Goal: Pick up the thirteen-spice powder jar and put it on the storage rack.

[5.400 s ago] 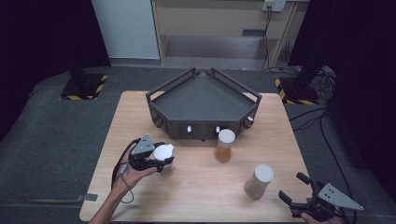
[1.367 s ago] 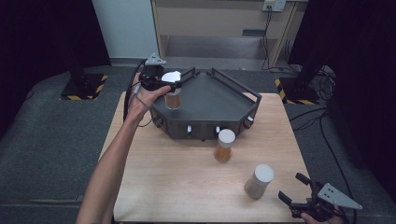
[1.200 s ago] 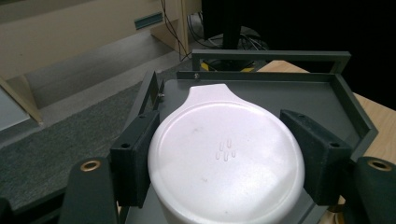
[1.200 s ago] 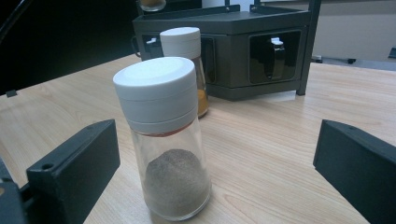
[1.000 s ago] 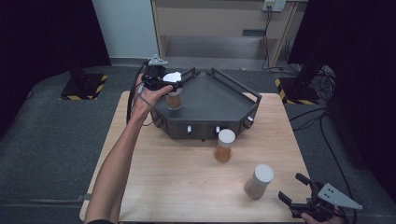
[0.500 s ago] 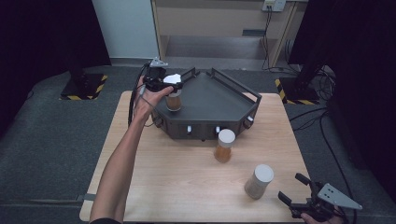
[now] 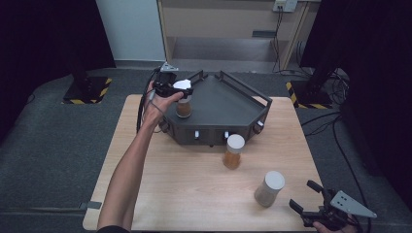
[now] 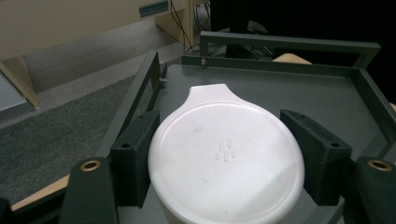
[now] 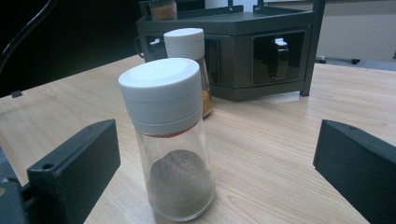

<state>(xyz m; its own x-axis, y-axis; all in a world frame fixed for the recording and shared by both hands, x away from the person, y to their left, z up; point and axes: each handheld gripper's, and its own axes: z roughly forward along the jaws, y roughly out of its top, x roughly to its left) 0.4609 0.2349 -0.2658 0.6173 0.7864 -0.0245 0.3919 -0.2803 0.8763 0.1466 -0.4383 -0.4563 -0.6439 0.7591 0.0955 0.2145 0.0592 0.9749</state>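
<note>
My left gripper (image 7: pixel 176 89) is shut on the white lid (image 8: pixel 224 158) of a spice jar (image 7: pixel 183 108) with brown contents. It holds the jar upright over the left corner of the dark rack's top shelf (image 7: pixel 221 99). Its pads (image 8: pixel 135 158) press both sides of the lid. I cannot tell whether the jar's base touches the shelf. My right gripper (image 7: pixel 305 196) stands open near the table's front right corner. A white-capped jar of grey-brown powder (image 7: pixel 269 189) (image 9: pixel 170 140) stands a little ahead of its jaws, untouched.
A white-capped jar of orange powder (image 7: pixel 233 151) (image 9: pixel 189 51) stands just in front of the rack (image 9: pixel 261 37). The rack's raised rails (image 8: pixel 285 42) border the shelf. The wooden table (image 7: pixel 175 184) has bare room at left and front.
The left gripper carried the brown jar from the table's front left up to the rack's left corner, then sank slightly over the shelf. The right gripper has not moved.
</note>
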